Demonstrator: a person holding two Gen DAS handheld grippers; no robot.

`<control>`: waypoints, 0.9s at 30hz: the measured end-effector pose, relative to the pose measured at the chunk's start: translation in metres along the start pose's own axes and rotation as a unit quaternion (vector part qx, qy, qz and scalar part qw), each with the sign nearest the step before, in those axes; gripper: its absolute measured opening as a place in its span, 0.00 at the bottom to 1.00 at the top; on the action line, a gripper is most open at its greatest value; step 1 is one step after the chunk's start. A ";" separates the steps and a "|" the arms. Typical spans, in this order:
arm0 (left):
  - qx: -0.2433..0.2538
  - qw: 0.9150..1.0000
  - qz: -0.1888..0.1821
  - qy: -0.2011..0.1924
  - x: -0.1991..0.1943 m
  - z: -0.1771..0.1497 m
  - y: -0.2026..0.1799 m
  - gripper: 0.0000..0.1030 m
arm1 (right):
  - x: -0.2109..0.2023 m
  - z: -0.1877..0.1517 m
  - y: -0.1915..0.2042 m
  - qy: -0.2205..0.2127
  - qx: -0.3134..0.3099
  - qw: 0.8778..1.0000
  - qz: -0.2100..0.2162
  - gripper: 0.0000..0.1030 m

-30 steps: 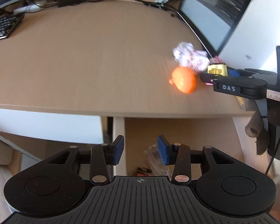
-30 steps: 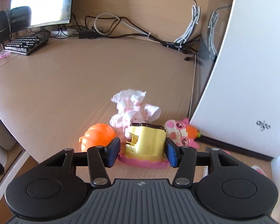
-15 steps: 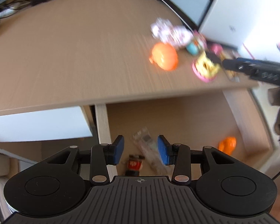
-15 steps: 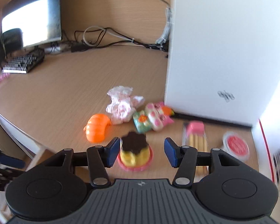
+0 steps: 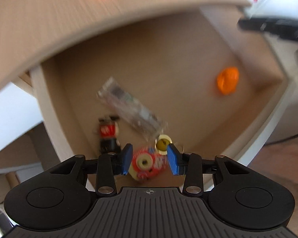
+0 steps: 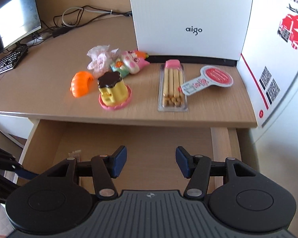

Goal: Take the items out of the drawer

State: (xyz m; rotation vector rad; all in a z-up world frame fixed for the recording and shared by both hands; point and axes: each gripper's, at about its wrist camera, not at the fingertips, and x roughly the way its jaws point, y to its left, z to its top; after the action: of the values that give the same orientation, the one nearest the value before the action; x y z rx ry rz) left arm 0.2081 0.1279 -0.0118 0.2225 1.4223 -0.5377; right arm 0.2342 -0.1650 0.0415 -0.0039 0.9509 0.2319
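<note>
While the left gripper (image 5: 150, 161) points almost straight down into the open drawer (image 5: 268, 119), its jaws are closing a bit, with a red and yellow round toy (image 5: 147, 163) sitting between the blue pads. Can't see the pads actually pressing on it, so I'd call it not gripped yet. Everything in that view is pretty blurry, fair warning.

Other stuff in the drawer: a small yellow round thing (image 5: 162, 144) just beside the right pad, a clear plastic packet (image 5: 131, 107) lying diagonally further in, a little red and black figure (image 5: 108, 133) next to the packet near the drawer's left wall, and an orange blob of a toy (image 5: 227, 81) off by itself near the far right corner.

The right gripper (image 6: 151, 163) is over the drawer too, jaws apart and totally empty, just bare drawer floor showing between them.

Up on the surface (image 6: 39, 65) there's already a little pile: an orange pumpkin (image 6: 81, 84), a pudding toy (image 6: 114, 92) on a pink base just beside it, a crumpled pink-white wrapper (image 6: 100, 58) behind those, a pink cat-ish squishy (image 6: 132, 61), a pack of biscuit sticks (image 6: 172, 87) and a red-and-white tag (image 6: 208, 80) overlapping that pack's right edge. A white aigo box (image 6: 190, 17) stands behind them, with a monitor (image 6: 14, 19) and keyboard (image 6: 7, 62) off to the left.
</note>
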 end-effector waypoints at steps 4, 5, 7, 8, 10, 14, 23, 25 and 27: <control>-0.056 0.996 -0.010 0.074 0.023 0.003 0.006 0.39 | -0.007 -0.006 0.002 -0.002 -0.012 1.000 0.008 0.53; -0.074 0.993 -0.014 0.090 0.028 0.002 0.009 0.37 | -0.008 -0.006 0.001 -0.004 -0.013 1.000 0.010 0.53; -0.083 0.990 -0.005 0.110 0.037 0.004 0.010 0.35 | -0.009 -0.006 0.000 -0.005 -0.014 1.000 0.011 0.53; -0.082 0.990 -0.001 0.115 0.040 0.004 0.010 0.34 | -0.009 -0.005 -0.001 -0.005 -0.015 1.000 0.010 0.53; -0.087 0.988 -0.002 0.125 0.044 0.006 0.011 0.33 | -0.010 -0.004 -0.004 -0.008 -0.014 1.000 0.006 0.53; -0.110 0.986 -0.006 0.129 0.049 0.009 0.014 0.34 | -0.010 0.000 -0.013 -0.014 0.000 1.000 0.000 0.53; -0.181 0.981 -0.056 -0.048 0.023 0.034 0.024 0.29 | -0.006 -0.002 -0.015 -0.006 0.007 1.000 -0.002 0.53; -0.164 0.984 -0.034 -0.067 0.006 0.028 0.022 0.29 | -0.007 -0.002 -0.013 -0.005 0.005 1.000 0.000 0.53; -0.127 0.988 0.011 -0.085 -0.013 0.024 0.014 0.29 | -0.004 -0.004 -0.011 0.003 0.002 1.000 0.005 0.54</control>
State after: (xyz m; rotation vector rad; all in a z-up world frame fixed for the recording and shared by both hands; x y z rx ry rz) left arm 0.2348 0.1316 0.0021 -0.0123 1.3052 -0.3441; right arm 0.2307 -0.1767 0.0411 0.0028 0.9581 0.2394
